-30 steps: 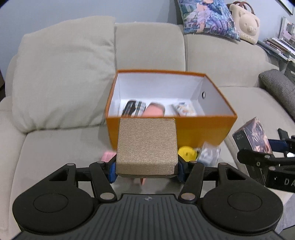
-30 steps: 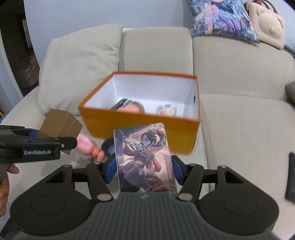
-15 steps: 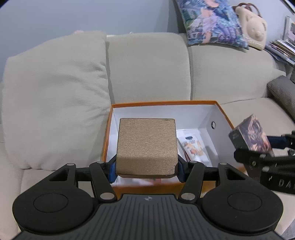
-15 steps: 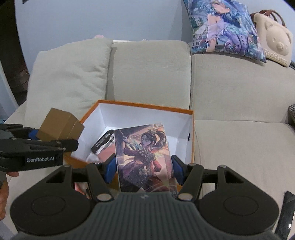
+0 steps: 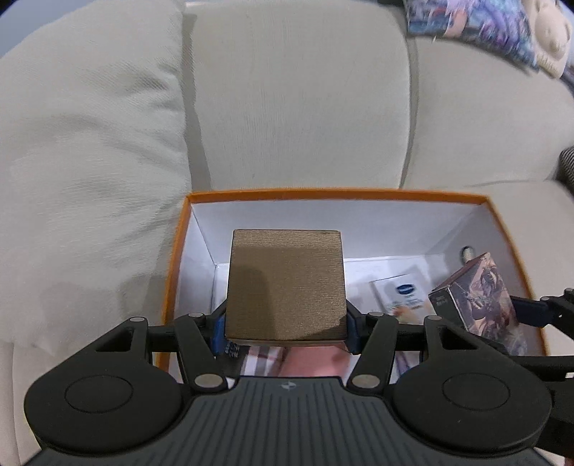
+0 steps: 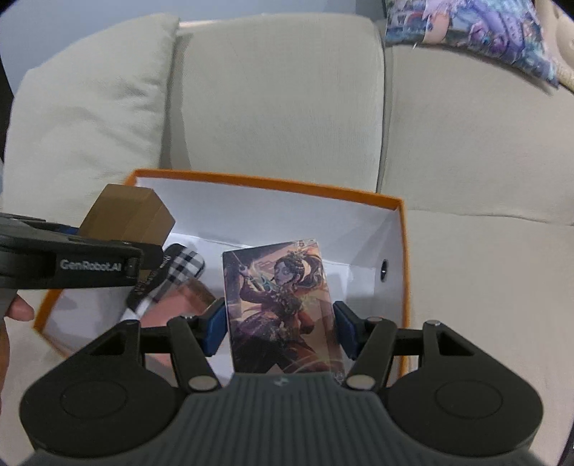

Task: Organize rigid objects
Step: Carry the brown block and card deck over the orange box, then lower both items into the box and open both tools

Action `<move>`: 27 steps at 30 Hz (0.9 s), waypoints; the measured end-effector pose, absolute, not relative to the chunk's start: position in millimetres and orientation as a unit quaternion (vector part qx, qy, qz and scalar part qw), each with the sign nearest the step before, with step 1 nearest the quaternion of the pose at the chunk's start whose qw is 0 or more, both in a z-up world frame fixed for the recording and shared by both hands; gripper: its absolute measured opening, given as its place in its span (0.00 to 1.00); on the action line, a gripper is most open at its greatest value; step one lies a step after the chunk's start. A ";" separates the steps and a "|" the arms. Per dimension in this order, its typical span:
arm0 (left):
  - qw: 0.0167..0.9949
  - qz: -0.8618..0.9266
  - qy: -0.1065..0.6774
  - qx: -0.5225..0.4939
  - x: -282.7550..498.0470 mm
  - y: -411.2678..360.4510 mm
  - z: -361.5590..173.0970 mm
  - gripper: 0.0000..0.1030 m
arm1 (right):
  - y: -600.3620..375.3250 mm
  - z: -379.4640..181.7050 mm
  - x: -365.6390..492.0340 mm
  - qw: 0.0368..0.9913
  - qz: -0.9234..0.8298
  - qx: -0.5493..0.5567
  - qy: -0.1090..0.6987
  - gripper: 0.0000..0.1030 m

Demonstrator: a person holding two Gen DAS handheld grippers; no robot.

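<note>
An orange box (image 5: 323, 194) with a white inside sits on the beige sofa; it also shows in the right wrist view (image 6: 272, 183). My left gripper (image 5: 285, 328) is shut on a brown box (image 5: 287, 283) and holds it above the orange box's left half. My right gripper (image 6: 280, 329) is shut on an illustrated card box (image 6: 280, 304) over the orange box's right half; this card box shows at the right in the left wrist view (image 5: 477, 294). Inside lie a checkered item (image 6: 179, 269), a pink item (image 6: 179, 304) and a white packet (image 5: 398, 290).
A loose beige pillow (image 5: 89, 143) leans left of the orange box. Sofa back cushions (image 5: 297, 89) rise behind it. A printed pillow (image 6: 477, 28) sits on top at the far right. Bare seat cushion (image 6: 484, 286) lies right of the box.
Both grippers have moved forward and down over the orange box, carrying their boxes. The orange box's inside now fills more of both views.
</note>
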State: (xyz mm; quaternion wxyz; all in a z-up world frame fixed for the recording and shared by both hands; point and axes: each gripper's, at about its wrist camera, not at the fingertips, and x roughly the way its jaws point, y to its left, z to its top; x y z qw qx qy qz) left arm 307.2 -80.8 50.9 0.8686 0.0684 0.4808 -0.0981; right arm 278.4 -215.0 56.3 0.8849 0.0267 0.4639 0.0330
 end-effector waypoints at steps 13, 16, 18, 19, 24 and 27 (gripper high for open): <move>0.851 -0.097 0.509 0.081 336.0 -93.0 7.8 0.65 | -204.5 11.9 309.0 0.862 0.047 -0.002 0.505 0.61; 0.850 -0.094 0.512 0.081 347.2 -94.9 8.1 0.65 | -202.3 4.8 312.1 0.858 0.046 -0.006 0.512 0.61; 0.848 -0.094 0.514 0.084 352.4 -96.5 7.7 0.65 | -203.2 3.8 312.4 0.856 0.045 -0.005 0.515 0.61; 0.847 -0.093 0.515 0.086 355.2 -97.6 7.5 0.65 | -203.5 3.9 313.3 0.855 0.044 -0.004 0.516 0.61; 0.843 -0.093 0.522 0.086 368.3 -106.1 2.4 0.65 | -201.9 1.0 325.1 0.849 0.039 -0.006 0.526 0.61; 0.842 -0.092 0.522 0.098 372.4 -114.0 -4.2 0.65 | -200.0 -1.3 330.0 0.845 0.037 -0.008 0.534 0.59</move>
